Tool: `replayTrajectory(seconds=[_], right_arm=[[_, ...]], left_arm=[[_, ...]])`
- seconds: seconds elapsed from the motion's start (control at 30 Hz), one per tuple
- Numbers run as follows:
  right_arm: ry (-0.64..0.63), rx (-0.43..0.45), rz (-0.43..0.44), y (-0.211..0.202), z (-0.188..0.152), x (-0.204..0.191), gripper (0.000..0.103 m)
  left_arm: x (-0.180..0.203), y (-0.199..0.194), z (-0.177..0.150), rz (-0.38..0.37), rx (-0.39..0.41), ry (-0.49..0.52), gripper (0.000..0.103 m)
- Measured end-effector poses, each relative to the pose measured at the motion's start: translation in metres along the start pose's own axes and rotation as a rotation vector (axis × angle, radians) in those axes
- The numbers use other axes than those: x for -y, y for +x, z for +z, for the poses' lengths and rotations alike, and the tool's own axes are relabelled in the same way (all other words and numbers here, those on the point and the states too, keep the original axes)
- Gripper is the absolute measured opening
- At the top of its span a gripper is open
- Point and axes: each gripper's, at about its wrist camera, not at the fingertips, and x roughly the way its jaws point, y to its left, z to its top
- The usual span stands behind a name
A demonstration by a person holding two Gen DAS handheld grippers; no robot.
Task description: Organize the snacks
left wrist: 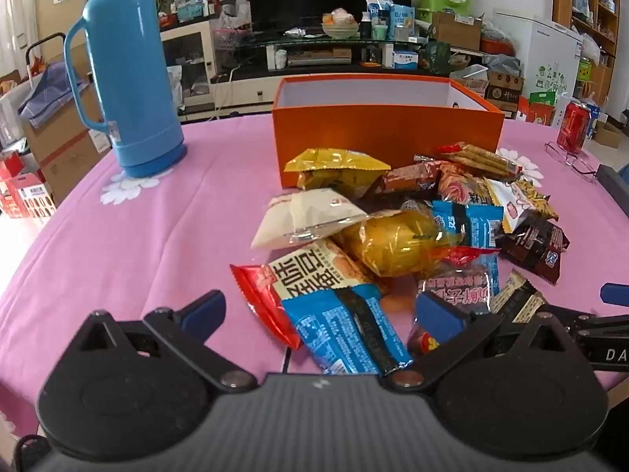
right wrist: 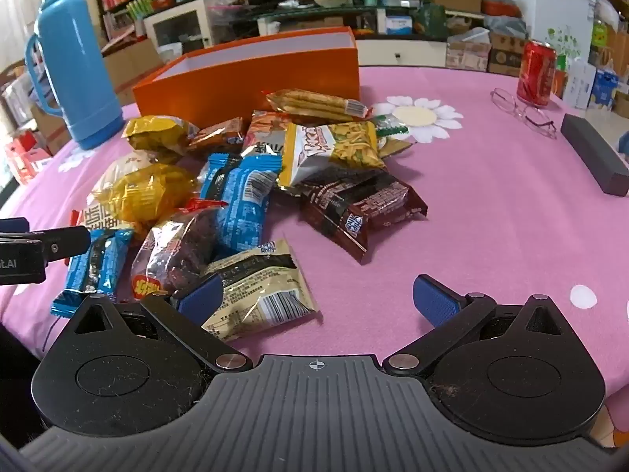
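A heap of several snack packets (left wrist: 397,232) lies on the pink tablecloth in front of an open orange box (left wrist: 387,133), whose white inside looks empty. My left gripper (left wrist: 320,314) stands open low over the heap's near edge, with a blue packet (left wrist: 346,330) lying between its fingers, untouched by the pads. In the right wrist view the same heap (right wrist: 243,181) spreads left of centre before the orange box (right wrist: 251,78). My right gripper (right wrist: 318,299) is open too, its left pad over a beige packet (right wrist: 259,287), its right finger above bare cloth.
A tall blue thermos (left wrist: 127,70) stands at the left of the table. A red can (right wrist: 536,72) and a pair of glasses (right wrist: 523,112) sit at the far right, with a dark grey bar (right wrist: 593,153) near the right edge. The cluttered room lies beyond the table.
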Motion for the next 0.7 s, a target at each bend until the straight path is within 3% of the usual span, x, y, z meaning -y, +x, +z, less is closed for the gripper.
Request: replayTrajectory(seconds=[0.7], right_arm=[[0.01, 0.0, 0.01, -0.0001, -0.0001, 0.0015, 0.094]], left_arm=[[-0.0016, 0.0025, -0.001, -0.002, -0.01, -0.007, 0.102]])
